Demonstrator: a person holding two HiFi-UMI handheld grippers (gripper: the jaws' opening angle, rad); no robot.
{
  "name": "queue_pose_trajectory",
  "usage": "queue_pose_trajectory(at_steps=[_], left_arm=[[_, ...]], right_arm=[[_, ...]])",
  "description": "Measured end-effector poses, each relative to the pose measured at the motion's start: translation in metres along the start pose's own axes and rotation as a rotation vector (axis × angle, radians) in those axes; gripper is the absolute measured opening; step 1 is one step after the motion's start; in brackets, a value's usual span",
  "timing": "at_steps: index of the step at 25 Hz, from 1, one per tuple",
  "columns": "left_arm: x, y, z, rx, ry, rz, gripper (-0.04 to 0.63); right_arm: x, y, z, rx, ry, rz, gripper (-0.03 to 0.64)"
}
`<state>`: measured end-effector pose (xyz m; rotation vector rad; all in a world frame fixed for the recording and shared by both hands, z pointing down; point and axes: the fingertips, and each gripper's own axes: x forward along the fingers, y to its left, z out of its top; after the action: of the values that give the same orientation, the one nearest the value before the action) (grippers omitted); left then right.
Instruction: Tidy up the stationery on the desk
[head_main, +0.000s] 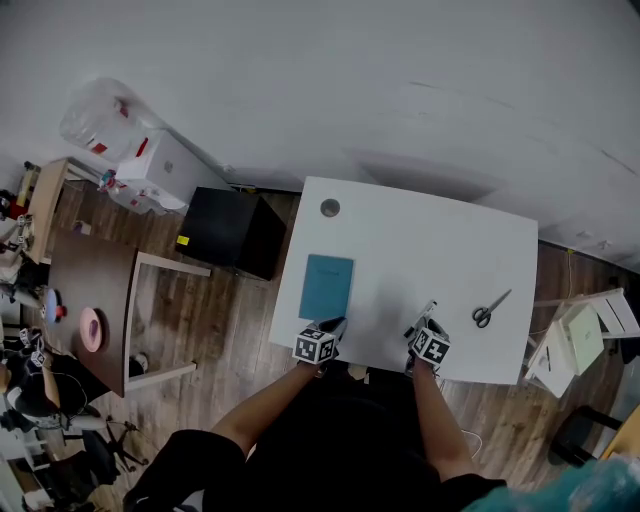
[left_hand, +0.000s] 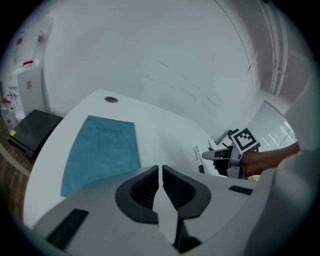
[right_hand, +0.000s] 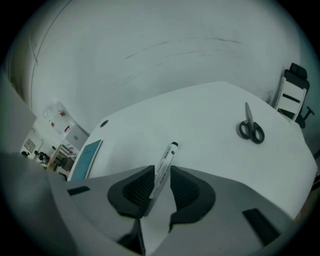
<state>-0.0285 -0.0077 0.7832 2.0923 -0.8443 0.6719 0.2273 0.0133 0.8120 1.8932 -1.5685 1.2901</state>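
A teal notebook (head_main: 326, 286) lies on the left half of the white desk (head_main: 420, 250), and it shows again in the left gripper view as the notebook (left_hand: 102, 152). My left gripper (left_hand: 160, 171) is shut with nothing between its jaws, just short of the notebook's near edge, and appears as the left gripper (head_main: 328, 332) from above. My right gripper (right_hand: 161, 172) is shut on a white marker (right_hand: 165, 161) whose black cap points away from me. That marker (head_main: 422, 317) sits near the desk's front edge. Black-handled scissors (right_hand: 251, 129) lie on the right side, apart from both grippers.
A round cable hole (head_main: 330, 207) sits in the desk's far left corner. A black box (head_main: 232, 230) stands on the floor to the left, beside a brown table (head_main: 90, 290). A white folded chair (head_main: 585, 335) leans at the right.
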Motion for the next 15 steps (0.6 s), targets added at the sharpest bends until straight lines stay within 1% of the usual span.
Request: queue_pose_trajectory(at_steps=[5, 8, 10, 13, 15], left_arm=[[0.004, 0.002, -0.014, -0.035, 0.028, 0.053, 0.034], [0.005, 0.005, -0.012, -0.044, 0.027, 0.068, 0.034], [0.003, 0.008, -0.011, -0.042, 0.028, 0.077, 0.035], [0.0, 0.012, -0.012, -0.05, 0.025, 0.084, 0.035], [-0.001, 0.016, -0.014, -0.052, 0.023, 0.082, 0.034]], right_arm=[[0.011, 0.003, -0.005, 0.003, 0.049, 0.025, 0.112], [0.015, 0.006, -0.004, -0.04, 0.06, 0.026, 0.117], [0.017, 0.008, -0.006, -0.057, 0.071, 0.023, 0.115], [0.018, 0.007, -0.01, -0.05, 0.071, 0.021, 0.109], [0.018, 0.008, -0.011, -0.046, 0.069, 0.021, 0.087]])
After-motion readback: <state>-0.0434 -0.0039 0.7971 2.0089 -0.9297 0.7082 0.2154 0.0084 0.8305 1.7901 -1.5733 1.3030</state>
